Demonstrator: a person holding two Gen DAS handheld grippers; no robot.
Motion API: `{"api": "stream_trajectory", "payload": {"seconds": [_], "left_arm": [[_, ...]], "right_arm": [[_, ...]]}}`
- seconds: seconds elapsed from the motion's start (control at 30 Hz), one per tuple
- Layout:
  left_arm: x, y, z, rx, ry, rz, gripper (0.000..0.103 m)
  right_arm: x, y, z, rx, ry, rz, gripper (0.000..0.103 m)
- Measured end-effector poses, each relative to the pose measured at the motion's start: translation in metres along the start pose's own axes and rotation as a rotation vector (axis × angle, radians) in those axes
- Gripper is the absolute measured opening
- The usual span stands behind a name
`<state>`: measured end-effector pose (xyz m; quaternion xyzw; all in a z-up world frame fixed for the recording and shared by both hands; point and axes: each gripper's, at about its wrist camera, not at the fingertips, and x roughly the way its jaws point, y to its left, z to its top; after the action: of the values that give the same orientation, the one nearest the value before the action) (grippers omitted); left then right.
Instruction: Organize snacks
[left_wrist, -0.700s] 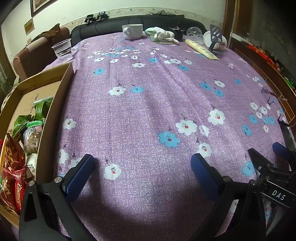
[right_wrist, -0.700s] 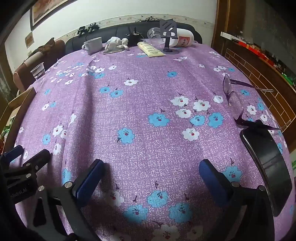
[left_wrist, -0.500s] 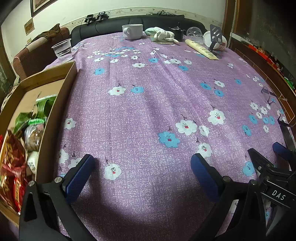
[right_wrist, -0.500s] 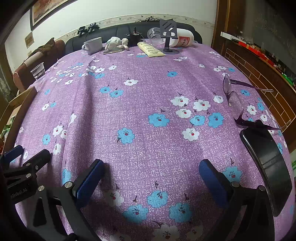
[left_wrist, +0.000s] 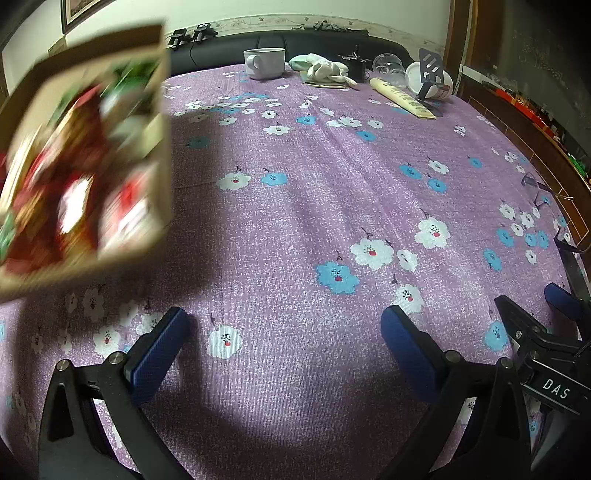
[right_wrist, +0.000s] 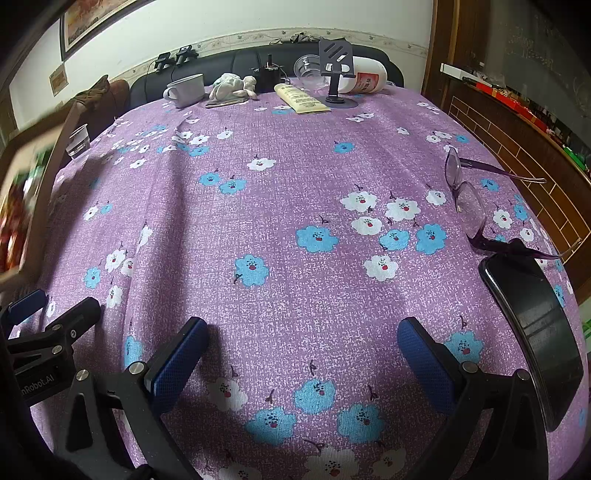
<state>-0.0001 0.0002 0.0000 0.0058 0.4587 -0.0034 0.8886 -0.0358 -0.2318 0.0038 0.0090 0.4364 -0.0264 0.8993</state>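
Both hand-held grippers, left (left_wrist: 282, 345) and right (right_wrist: 301, 350), gape empty. The blurred brown cardboard snack box (left_wrist: 86, 147), bench's left edge, looks light, crushable; you'd grip its stiff wall.

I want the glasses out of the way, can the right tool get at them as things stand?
Probably yes: the right tool is open and empty, and only bare tablecloth lies between it and the glasses; the phone sits beside that path.
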Motion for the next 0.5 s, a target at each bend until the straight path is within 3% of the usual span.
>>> {"api": "stream_trajectory", "payload": {"seconds": [0.5], "left_arm": [[-0.0046, 0.0065, -0.0051, 0.0, 0.0, 0.0, 0.103]], "right_arm": [[0.0001, 0.0002, -0.0002, 0.0, -0.001, 0.0, 0.103]]}}
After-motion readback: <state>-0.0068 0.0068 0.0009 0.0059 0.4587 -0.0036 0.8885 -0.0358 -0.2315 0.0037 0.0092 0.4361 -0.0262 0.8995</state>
